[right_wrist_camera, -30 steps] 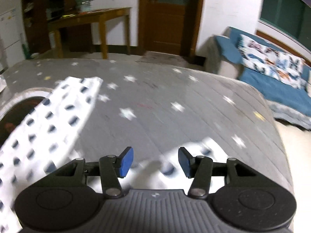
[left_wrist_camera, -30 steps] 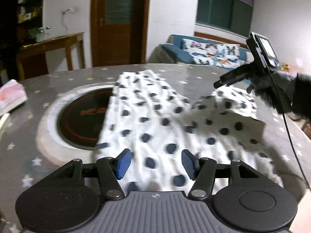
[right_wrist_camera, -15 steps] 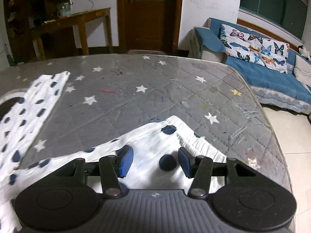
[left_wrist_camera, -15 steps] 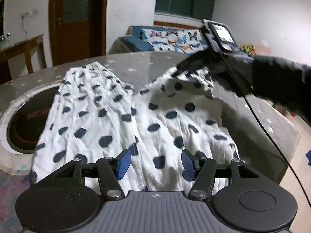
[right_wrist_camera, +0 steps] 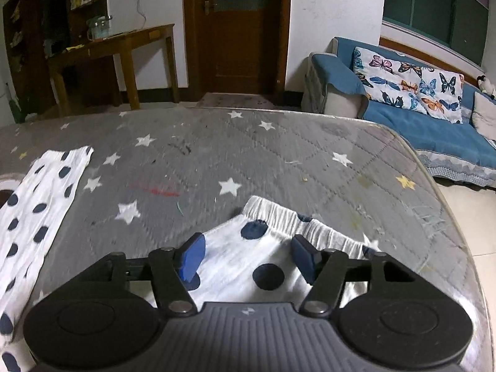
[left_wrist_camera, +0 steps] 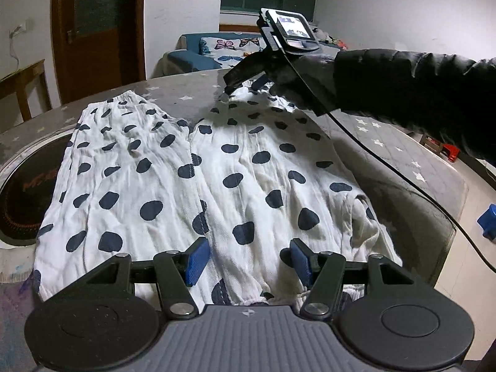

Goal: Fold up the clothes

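Because the polka-dot trousers [left_wrist_camera: 217, 173] lie spread flat on the star-quilted table [right_wrist_camera: 279, 155], both legs pointing away, each gripper hangs with fingers parted, holding nothing. The left gripper [left_wrist_camera: 248, 260] hovers over the near waist; the right gripper [right_wrist_camera: 248, 257] sits above the far cuff [right_wrist_camera: 279, 217], seemingly to smooth it before folding.
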Motion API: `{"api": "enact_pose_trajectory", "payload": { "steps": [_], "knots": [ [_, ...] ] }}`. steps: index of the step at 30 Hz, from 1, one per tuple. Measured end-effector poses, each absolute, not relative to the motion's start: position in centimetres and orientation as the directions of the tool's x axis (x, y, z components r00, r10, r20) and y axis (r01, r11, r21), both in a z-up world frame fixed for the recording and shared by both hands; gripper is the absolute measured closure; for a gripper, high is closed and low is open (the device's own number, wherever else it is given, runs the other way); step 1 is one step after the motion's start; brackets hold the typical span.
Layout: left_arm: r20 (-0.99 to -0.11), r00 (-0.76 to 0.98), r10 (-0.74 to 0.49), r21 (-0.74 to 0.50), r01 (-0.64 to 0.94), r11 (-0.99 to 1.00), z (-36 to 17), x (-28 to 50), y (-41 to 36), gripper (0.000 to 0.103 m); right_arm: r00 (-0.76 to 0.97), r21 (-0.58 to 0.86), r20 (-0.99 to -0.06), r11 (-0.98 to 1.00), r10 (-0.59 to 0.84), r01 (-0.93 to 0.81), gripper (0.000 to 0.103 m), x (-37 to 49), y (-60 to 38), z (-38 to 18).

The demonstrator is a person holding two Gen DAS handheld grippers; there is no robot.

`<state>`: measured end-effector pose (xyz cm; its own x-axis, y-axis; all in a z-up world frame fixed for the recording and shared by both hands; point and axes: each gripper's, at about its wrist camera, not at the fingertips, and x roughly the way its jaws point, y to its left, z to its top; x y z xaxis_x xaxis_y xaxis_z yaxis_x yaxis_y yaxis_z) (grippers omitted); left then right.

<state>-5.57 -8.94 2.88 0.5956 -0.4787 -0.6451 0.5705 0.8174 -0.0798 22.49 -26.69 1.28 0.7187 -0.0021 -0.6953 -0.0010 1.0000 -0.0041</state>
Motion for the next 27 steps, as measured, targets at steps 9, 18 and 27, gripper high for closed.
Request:
{"api": "enact_pose_trajectory", "payload": {
  "steps": [9,18,27],
  "knots": [
    [-0.616,0.640,-0.458,-0.090,0.521,0.849,4.2,-5.2,-7.7,0.039,0.715,-0.045,-0.698,0.993,0.045,-0.107,0.037,18.2,-25.0,3.4],
    [-0.617,0.695,-0.369,-0.101,0.395,0.913,4.7,-2.1,-5.4,0.020,0.677,0.020,-0.701,0.955,0.224,-0.296,0.035,10.4,-20.8,3.7],
    [-0.641,0.718,-0.271,-0.066,0.301,0.951,3.4,-0.3,-3.4,0.004,0.690,0.001,-0.683,0.944,0.241,-0.329,0.023,4.6,-19.4,1.8]
  ]
}}
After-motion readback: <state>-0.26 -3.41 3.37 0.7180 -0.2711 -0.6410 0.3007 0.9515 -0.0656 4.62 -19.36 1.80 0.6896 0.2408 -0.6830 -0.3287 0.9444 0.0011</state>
